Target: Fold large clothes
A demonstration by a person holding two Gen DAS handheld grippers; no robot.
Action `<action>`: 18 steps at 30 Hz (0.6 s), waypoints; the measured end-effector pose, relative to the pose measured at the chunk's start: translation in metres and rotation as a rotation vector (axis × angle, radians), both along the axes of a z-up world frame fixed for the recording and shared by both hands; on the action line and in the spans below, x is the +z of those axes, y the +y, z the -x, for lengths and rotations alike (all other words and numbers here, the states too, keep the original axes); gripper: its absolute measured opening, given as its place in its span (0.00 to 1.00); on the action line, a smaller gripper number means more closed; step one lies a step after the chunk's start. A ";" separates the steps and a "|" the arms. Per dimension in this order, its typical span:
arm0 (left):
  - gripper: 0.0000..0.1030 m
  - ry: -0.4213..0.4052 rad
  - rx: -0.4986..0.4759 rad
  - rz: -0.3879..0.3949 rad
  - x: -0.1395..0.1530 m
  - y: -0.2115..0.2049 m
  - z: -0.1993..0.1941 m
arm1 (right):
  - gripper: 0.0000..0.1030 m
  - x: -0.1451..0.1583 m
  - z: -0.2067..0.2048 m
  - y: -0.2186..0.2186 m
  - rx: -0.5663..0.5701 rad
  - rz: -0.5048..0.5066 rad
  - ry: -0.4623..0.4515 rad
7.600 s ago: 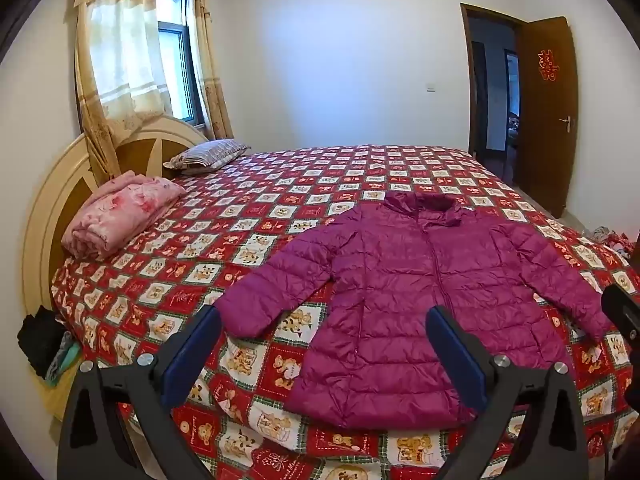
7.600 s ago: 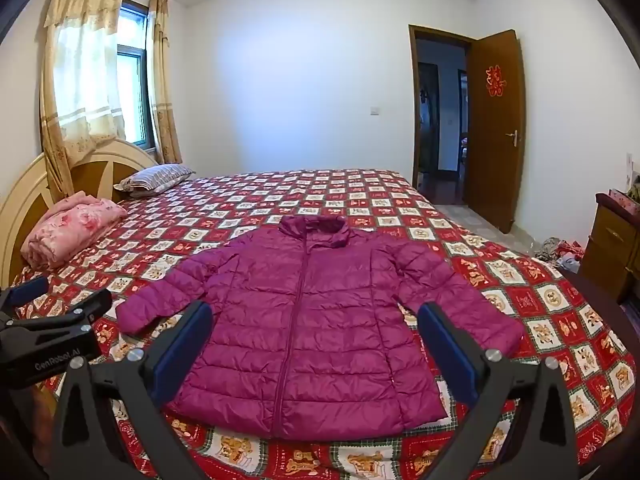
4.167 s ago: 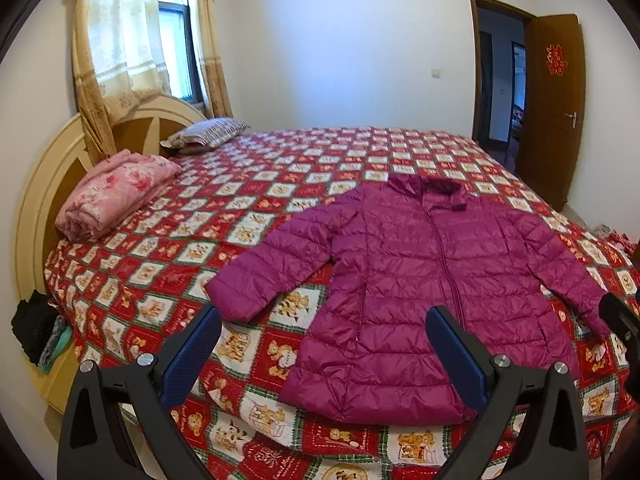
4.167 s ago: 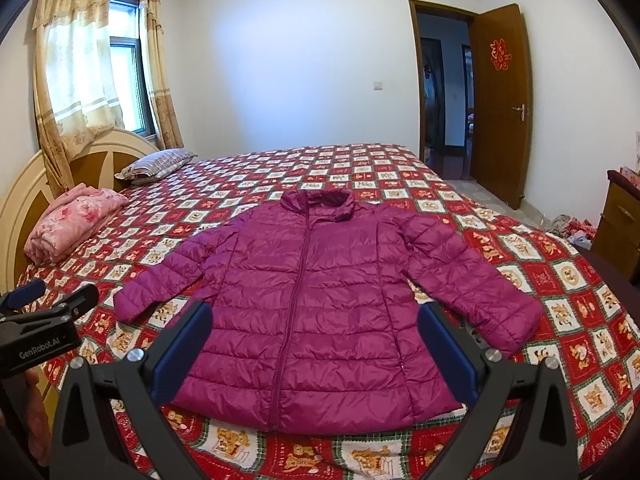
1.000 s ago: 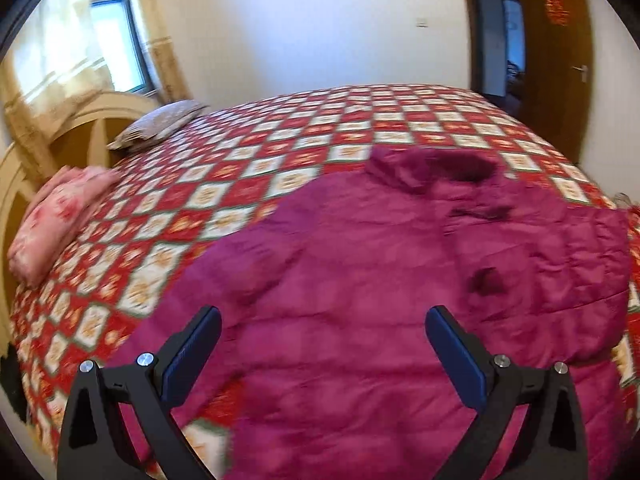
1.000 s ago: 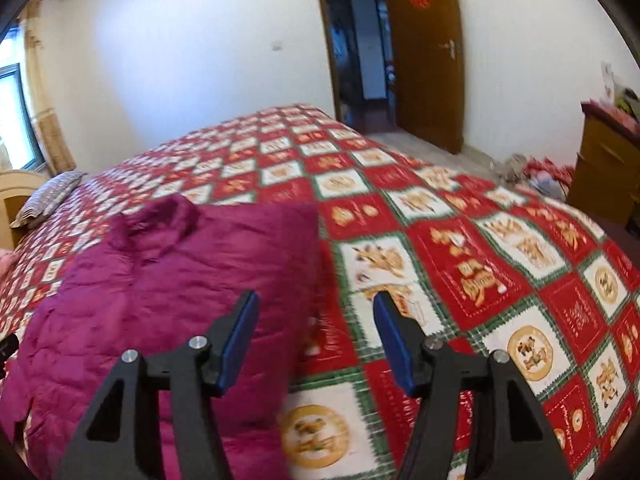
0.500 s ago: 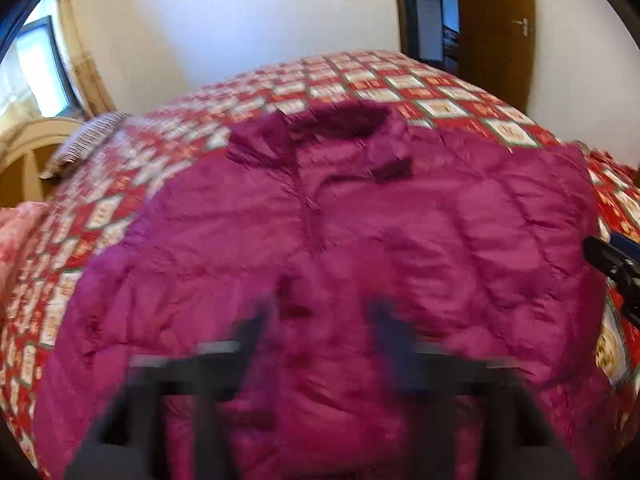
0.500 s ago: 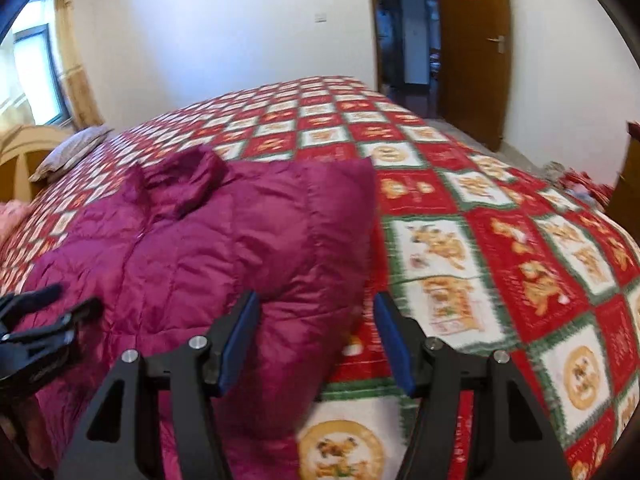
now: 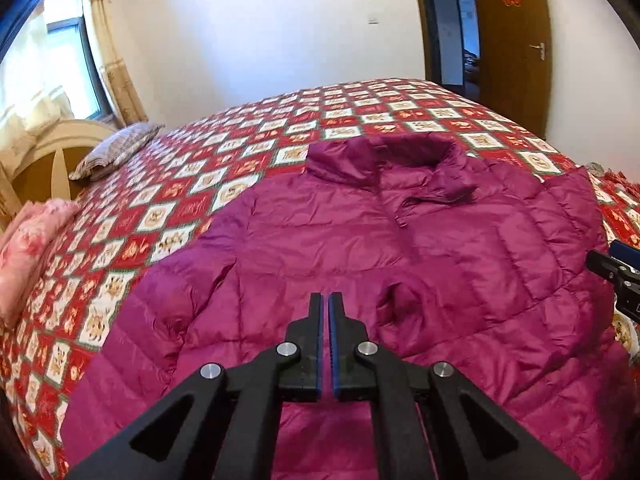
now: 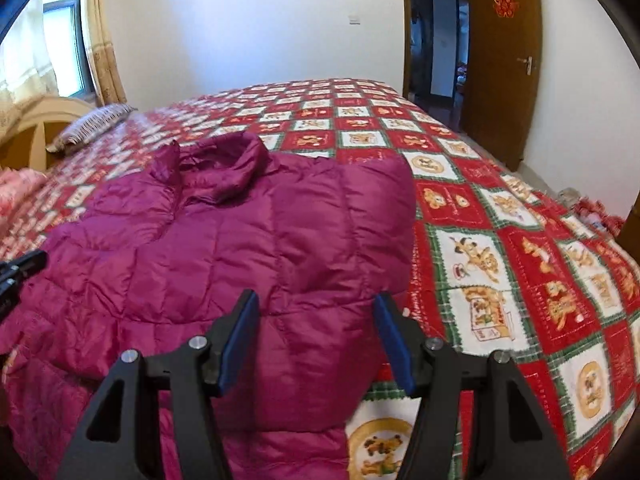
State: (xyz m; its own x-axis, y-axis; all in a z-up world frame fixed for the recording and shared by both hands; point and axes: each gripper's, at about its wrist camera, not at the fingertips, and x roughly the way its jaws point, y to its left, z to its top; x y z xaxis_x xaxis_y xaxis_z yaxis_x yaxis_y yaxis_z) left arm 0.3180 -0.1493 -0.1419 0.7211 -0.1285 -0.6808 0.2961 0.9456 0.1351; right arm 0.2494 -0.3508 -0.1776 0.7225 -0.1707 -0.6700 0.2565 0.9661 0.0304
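A magenta puffer jacket lies front up on the red patterned bedspread, collar away from me. Its right side is folded over the front, and a cuff rests mid-chest. My left gripper hovers over the jacket's lower front, shut, with no fabric showing between its pads. My right gripper stands open over the folded right edge of the jacket, fabric lying beneath and between its fingers without being pinched. Each gripper shows at the edge of the other's view: the right gripper and the left gripper.
A striped pillow and a pink folded quilt lie by the curved wooden headboard on the left. A curtained window is behind it. A brown door stands open at the right, with clothes on the floor beside the bed.
The left jaws have gone from wide open to shut while that gripper sank over the jacket's front. The right gripper has slid left from the bare bedspread over the jacket's folded edge, its opening unchanged.
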 end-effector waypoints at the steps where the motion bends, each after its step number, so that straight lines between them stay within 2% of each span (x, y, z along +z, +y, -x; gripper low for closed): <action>1: 0.02 0.014 -0.002 0.030 0.000 0.003 0.000 | 0.61 0.001 0.000 -0.002 -0.019 0.001 -0.004; 4: 0.03 0.081 -0.026 0.133 -0.001 0.004 -0.001 | 0.62 -0.001 0.004 -0.014 -0.043 -0.064 -0.011; 7: 0.03 0.142 -0.058 0.231 -0.003 -0.002 -0.005 | 0.62 -0.004 0.009 -0.013 -0.039 -0.033 -0.002; 11: 0.04 0.156 -0.053 0.242 -0.004 -0.021 -0.009 | 0.62 -0.005 0.018 -0.013 -0.039 -0.027 -0.014; 13: 0.05 0.166 -0.076 0.275 -0.002 -0.026 -0.008 | 0.62 -0.006 0.019 -0.014 -0.042 -0.032 -0.018; 14: 0.09 0.171 -0.090 0.297 -0.001 -0.027 -0.006 | 0.62 -0.007 0.020 -0.015 -0.043 -0.033 -0.018; 15: 0.29 0.172 -0.101 0.312 0.001 -0.029 -0.005 | 0.62 -0.008 0.020 -0.016 -0.044 -0.035 -0.018; 16: 0.44 0.170 -0.104 0.307 0.001 -0.032 -0.004 | 0.63 -0.009 0.021 -0.016 -0.042 -0.037 -0.019; 17: 0.79 0.173 -0.101 0.299 -0.001 -0.035 -0.003 | 0.62 -0.010 0.022 -0.017 -0.040 -0.039 -0.021; 18: 0.91 0.175 -0.092 0.295 -0.003 -0.036 -0.004 | 0.63 -0.011 0.022 -0.018 -0.038 -0.040 -0.024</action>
State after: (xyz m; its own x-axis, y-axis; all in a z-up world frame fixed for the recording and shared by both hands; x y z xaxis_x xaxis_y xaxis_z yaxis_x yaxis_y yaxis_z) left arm 0.3222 -0.1858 -0.1451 0.5728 -0.3969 -0.7172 0.3764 0.9046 -0.2000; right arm 0.2269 -0.3685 -0.1890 0.7318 -0.1723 -0.6593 0.2920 0.9535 0.0750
